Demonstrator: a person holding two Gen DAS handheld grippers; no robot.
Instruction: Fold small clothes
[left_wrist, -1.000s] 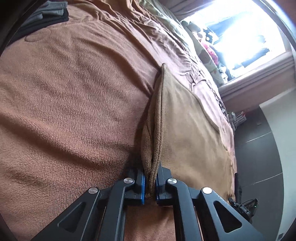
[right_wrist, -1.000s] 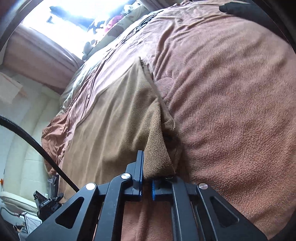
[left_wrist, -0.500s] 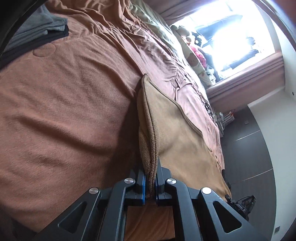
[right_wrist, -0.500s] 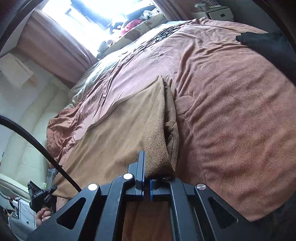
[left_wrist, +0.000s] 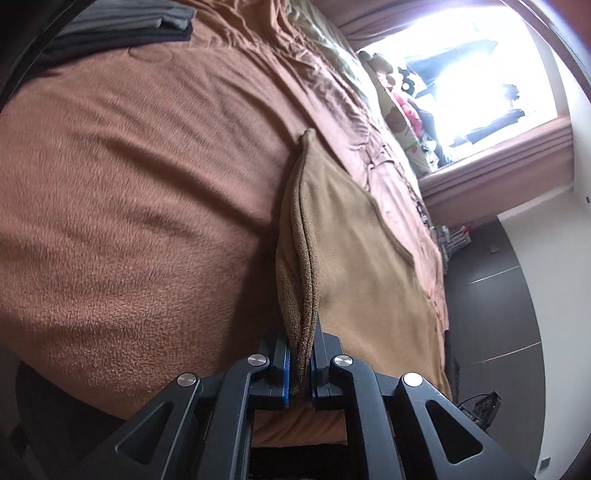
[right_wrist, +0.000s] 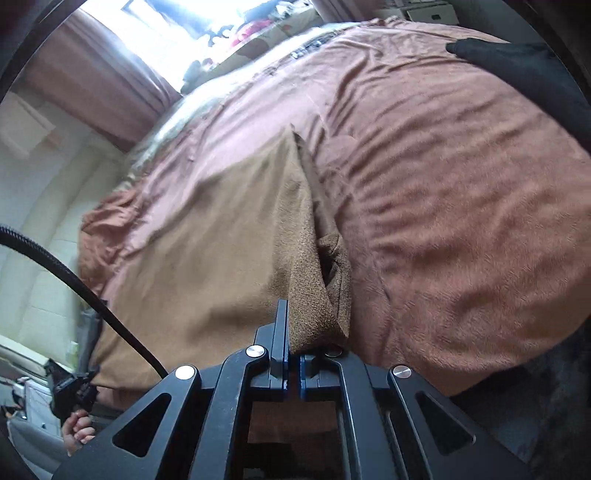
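Observation:
A tan knitted garment (left_wrist: 354, 251) lies doubled over on the brown blanket (left_wrist: 129, 206) of a bed. My left gripper (left_wrist: 300, 365) is shut on one near corner of the tan garment, both layers pinched between the blue pads. In the right wrist view the same tan garment (right_wrist: 221, 236) stretches away to the left. My right gripper (right_wrist: 293, 365) is shut on its other near corner, which bunches up over the fingertips. The cloth hangs taut between the two grippers, near the bed's front edge.
A stack of folded dark clothes (left_wrist: 122, 26) sits at the far left of the bed. A black garment (right_wrist: 524, 70) lies at the far right. Pillows and soft toys (left_wrist: 399, 107) line the bright window. Dark floor (left_wrist: 491, 295) lies beyond the bed. A hand (right_wrist: 79, 432) holds the other gripper.
Both grippers have drawn back toward the bed's near edge, pulling the tan garment with them. The bed's front edge now shows below the blanket in both views.

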